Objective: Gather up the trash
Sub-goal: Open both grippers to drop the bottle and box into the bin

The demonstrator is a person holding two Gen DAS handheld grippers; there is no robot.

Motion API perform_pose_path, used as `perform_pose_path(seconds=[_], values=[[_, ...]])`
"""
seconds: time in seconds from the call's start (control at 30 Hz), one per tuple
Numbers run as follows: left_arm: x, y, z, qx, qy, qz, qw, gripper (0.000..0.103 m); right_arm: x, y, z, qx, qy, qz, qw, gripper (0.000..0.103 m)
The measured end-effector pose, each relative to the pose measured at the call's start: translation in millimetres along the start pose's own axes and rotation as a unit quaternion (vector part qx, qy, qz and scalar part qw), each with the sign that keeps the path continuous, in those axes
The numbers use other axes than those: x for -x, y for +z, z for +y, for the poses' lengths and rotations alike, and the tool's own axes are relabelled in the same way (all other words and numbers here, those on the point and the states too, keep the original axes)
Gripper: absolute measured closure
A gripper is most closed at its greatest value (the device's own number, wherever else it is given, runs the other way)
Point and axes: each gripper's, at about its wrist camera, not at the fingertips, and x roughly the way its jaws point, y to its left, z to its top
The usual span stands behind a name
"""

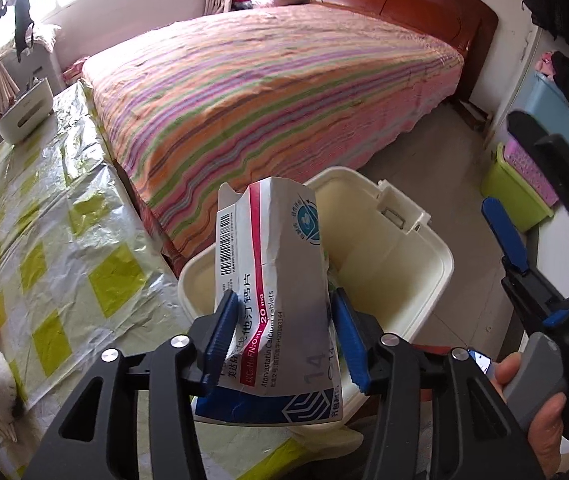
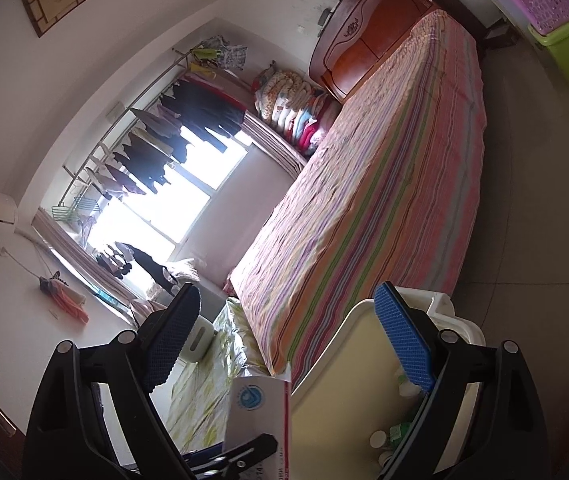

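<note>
Crumpled cardboard, a flattened pill box [image 1: 272,280], stands between the blue pads of the left tool [image 1: 282,332], which pinch its lower half above the cream bin [image 1: 416,264]. That bin, its lid flipped back, stands on the floor at the foot of the striped bed [image 1: 276,92], beside the bench [image 1: 44,220] with its yellow-checked cover. Spread wide and empty, the right tool [image 2: 288,340] sits over the bin's rim.

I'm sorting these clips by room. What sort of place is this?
A lived-in bedroom, most likely: a striped bed with a wooden headboard, and folded quilts stacked beside it.
</note>
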Motion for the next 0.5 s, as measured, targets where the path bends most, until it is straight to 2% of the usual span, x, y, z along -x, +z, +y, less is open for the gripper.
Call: perform_pose_path(seconds=[0.3,0.4,0.5], values=[[-7.5,-5.3,-7.7,-0.022,0.008,0.016,0.9996,0.053,-2.2,1.9,1.2,0.007,0.004,0.005,1.0,0.016],[-3.4,-6.0,-8.3,-0.027,0.013,0.007,0.9995,0.042,-1.7,2.1,2.3,0.011,0.005,0.004,1.0,0.016],[3.2,-6.1,-4.3,-0.02,0.013,-0.003,0.9997,0.041,-1.6,2.7,1.8,0.011,0.006,0.004,1.0,0.016]])
